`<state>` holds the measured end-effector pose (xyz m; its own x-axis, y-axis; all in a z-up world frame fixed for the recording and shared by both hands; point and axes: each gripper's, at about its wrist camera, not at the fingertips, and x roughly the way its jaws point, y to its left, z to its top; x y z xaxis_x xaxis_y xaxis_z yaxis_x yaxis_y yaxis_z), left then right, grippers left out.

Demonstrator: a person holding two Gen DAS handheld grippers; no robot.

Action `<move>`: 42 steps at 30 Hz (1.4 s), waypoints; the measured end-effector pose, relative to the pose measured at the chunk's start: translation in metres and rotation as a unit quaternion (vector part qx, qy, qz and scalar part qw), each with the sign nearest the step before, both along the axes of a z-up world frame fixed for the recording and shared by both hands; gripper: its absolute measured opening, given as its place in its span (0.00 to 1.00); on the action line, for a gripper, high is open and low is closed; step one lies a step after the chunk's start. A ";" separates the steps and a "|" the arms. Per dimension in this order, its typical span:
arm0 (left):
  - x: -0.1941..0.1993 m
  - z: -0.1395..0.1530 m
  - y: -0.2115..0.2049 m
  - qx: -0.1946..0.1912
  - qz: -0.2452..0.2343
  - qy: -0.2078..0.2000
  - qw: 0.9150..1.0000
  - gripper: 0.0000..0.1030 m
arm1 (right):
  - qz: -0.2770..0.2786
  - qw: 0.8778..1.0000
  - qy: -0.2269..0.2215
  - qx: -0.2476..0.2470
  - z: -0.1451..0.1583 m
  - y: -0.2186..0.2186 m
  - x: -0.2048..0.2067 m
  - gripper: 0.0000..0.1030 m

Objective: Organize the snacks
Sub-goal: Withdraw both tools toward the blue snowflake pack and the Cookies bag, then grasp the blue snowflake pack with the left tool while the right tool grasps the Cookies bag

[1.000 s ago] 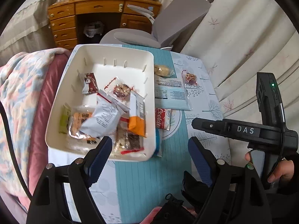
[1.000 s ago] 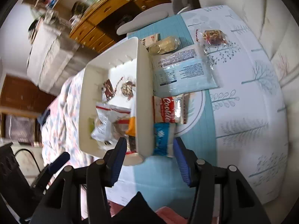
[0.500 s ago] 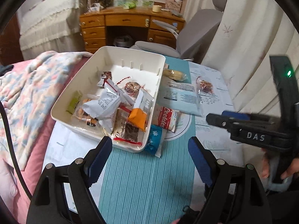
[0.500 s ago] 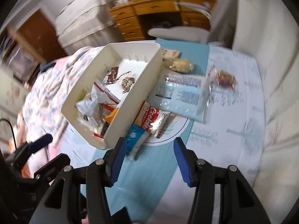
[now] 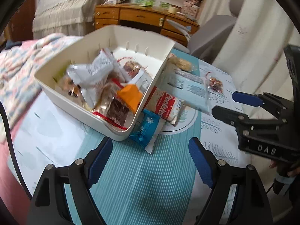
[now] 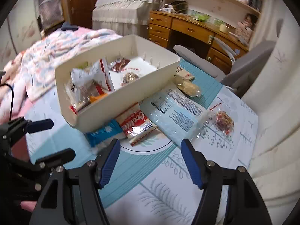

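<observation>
While its jaws are opening with nothing between them, the right claw [image 6: 150, 161] hovers above the bench [image 6: 215, 161]. Beside it, the left claw [image 5: 150, 161] gapes wide and empty near the blue packet [image 5: 145, 129] against the white bin [image 5: 80, 110].

My two wrist cameras are both looking steeply down, close, sharing the white bin [image 5: 153, 78] [image 6: 135, 91] and table [image 5: 142, 183] [image 6: 168, 193].

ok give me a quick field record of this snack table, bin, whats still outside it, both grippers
bin: white bin, holding a pile of mixed wrappers
outside, against bin: blue packet and red cookies packet
outside, further off: large pale blue bag, small clear candy bag, round biscuit pack
surface: tablecloth, teal stripe with tree print
left gripper: open, nothing between jaws
right gripper: jaws opening, nothing between them
task status: several snacks not yet in bin
</observation>
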<state>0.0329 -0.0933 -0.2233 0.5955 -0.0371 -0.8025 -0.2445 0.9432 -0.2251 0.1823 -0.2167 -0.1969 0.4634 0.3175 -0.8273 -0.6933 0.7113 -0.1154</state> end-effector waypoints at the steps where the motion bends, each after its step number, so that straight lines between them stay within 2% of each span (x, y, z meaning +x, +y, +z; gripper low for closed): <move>1: 0.001 -0.005 0.000 -0.004 0.007 -0.005 1.000 0.80 | 0.008 1.000 -0.005 -0.006 -0.005 0.001 0.002 0.66; 4: 0.007 -0.016 0.002 -0.005 0.021 -0.023 1.000 0.80 | 0.040 0.999 -0.020 -0.015 -0.019 0.007 0.005 0.66; 8: 0.012 -0.030 0.003 0.001 0.035 -0.025 0.999 0.81 | 0.081 0.995 -0.040 -0.032 -0.037 0.016 0.008 0.66; 12: 0.016 -0.042 0.001 0.032 0.046 -0.025 0.998 0.81 | 0.103 0.993 -0.038 -0.041 -0.056 0.022 0.012 0.66; 18: 0.026 -0.057 0.004 0.011 0.087 -0.010 0.996 0.81 | 0.146 0.986 -0.066 -0.053 -0.075 0.030 0.007 0.66; 24: 0.036 -0.068 0.012 -0.042 0.129 0.024 0.990 0.81 | 0.168 0.979 -0.100 -0.054 -0.085 0.036 0.007 0.66; 29: 0.044 -0.077 0.019 -0.079 0.156 0.051 0.983 0.81 | 0.180 0.978 -0.098 -0.047 -0.092 0.037 0.009 0.66; 37: 0.060 -0.080 0.022 -0.094 0.206 0.092 0.970 0.81 | 0.185 0.977 -0.102 -0.034 -0.097 0.039 0.011 0.66; 42: 0.067 -0.079 0.017 -0.069 0.222 0.122 0.965 0.77 | 0.184 0.978 -0.095 -0.022 -0.098 0.042 0.017 0.68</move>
